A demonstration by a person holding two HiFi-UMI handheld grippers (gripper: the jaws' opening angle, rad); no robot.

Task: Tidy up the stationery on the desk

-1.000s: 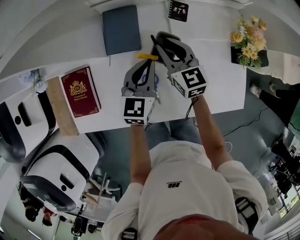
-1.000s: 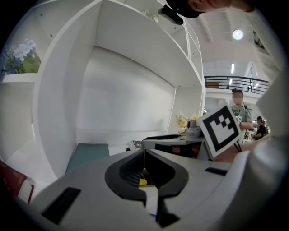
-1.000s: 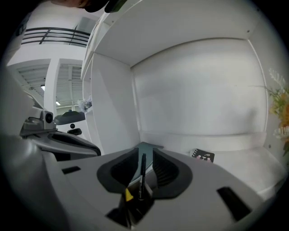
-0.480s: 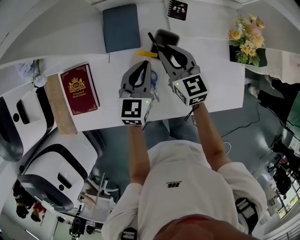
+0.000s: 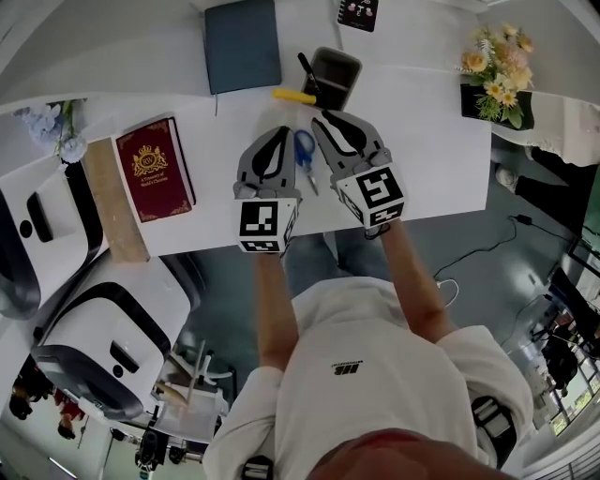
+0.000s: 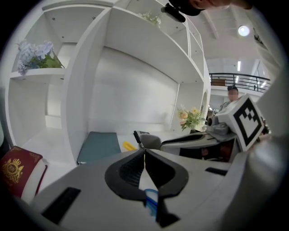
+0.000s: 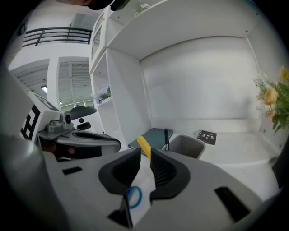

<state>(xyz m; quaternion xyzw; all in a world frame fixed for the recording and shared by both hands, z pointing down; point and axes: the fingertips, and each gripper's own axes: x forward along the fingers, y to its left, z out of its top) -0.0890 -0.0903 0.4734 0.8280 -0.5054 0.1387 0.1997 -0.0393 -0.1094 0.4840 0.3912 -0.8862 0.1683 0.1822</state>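
Note:
Blue-handled scissors (image 5: 305, 153) lie on the white desk (image 5: 441, 141) between my two grippers. My left gripper (image 5: 280, 132) is to their left, jaws shut tip to tip with nothing held; the left gripper view shows the blue handle (image 6: 151, 199) below its jaws. On the scissors' right is my right gripper (image 5: 323, 119); its jaws have just been closing and stand slightly open, empty, with a blue ring (image 7: 133, 196) beneath them. Farther back stands a grey pen holder (image 5: 335, 77) with a black pen (image 5: 306, 67) in it. A yellow object (image 5: 293, 96) lies left of the holder.
A dark teal notebook (image 5: 242, 45) lies at the back. A red book (image 5: 153, 169) and a wooden strip (image 5: 112, 199) are on the left. A small black notebook (image 5: 357, 11) is at the back right. Flowers (image 5: 497, 75) stand at the desk's right end.
Both grippers have drawn back toward the near desk edge. The right one has left the pen holder, which now shows with the pen in it, and its jaws have narrowed.

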